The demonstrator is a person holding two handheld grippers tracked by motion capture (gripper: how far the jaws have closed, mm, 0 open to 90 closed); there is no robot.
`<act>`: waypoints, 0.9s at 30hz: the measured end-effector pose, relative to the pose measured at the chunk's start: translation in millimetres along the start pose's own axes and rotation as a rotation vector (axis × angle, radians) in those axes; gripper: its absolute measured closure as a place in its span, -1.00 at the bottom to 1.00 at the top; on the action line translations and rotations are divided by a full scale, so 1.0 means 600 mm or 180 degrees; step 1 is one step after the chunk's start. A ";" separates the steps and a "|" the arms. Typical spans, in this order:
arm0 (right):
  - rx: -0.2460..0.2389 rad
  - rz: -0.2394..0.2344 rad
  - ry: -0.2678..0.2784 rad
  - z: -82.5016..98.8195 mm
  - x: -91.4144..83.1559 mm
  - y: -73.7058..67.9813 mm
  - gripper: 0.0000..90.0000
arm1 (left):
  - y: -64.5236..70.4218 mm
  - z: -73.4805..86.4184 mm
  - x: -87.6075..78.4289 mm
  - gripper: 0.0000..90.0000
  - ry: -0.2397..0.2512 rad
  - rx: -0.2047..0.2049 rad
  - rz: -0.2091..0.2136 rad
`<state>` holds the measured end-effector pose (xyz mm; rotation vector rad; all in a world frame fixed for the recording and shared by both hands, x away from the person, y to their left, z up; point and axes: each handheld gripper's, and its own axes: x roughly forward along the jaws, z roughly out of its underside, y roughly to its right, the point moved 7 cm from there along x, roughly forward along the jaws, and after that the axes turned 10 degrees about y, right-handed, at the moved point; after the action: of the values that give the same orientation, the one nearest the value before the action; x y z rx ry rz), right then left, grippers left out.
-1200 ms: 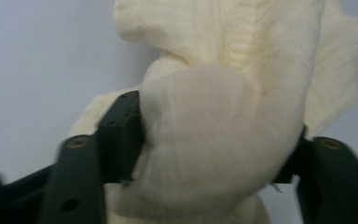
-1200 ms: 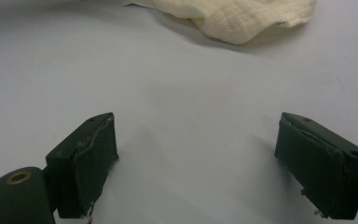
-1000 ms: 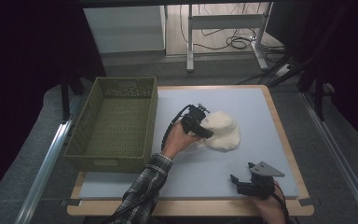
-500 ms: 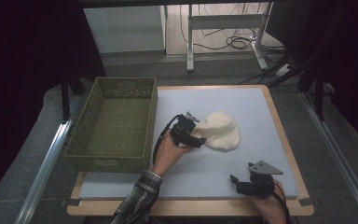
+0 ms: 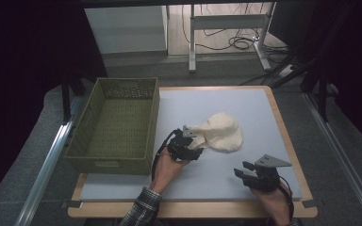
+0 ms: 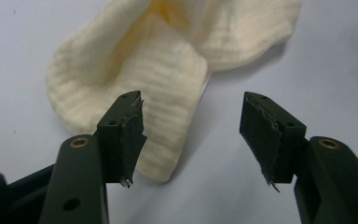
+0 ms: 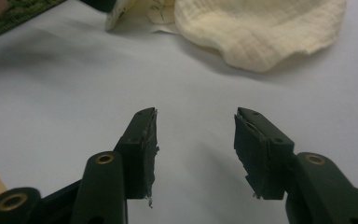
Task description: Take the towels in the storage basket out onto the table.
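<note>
Sliding toward the person since the earlier frame, the left gripper (image 5: 194, 140) is narrowing its half-open fingers (image 6: 126, 133) around the cream cloth's (image 5: 221, 132) edge, not yet pinching it.

Cream cloth (image 5: 220, 133) on blue mat (image 5: 245, 101), left claw (image 5: 194, 142) at its edge, green basket (image 5: 116, 123) alongside, right claw (image 5: 242, 170) near mat's front

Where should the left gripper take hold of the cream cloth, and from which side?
Grip the folded flap at the cream cloth edge nearest the left gripper, coming in low from the basket side. That flap stands raised off the mat, so one jaw can likely slip under it; the jaws have been closing but aren't pinching it yet.
</note>
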<state>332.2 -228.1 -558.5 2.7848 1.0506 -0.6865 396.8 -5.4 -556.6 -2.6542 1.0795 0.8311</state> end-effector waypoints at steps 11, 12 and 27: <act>-0.0258 -0.0076 0.0008 -0.057 0.059 0.023 0.00 | -0.013 0.035 0.021 -0.17 0.0046 0.0026 -0.0208; -0.0258 -0.0076 0.0008 -0.057 0.059 0.023 0.00 | -0.013 0.035 0.021 -0.14 0.0046 0.0026 -0.0208; -0.0697 0.0303 -0.0428 -0.053 0.143 0.059 0.88 | -0.040 0.041 0.019 0.93 0.0142 -0.0075 -0.0221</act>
<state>423.9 -195.8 -570.1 2.5451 0.9025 -0.6908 409.1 13.6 -584.6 -2.7248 0.9873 0.7798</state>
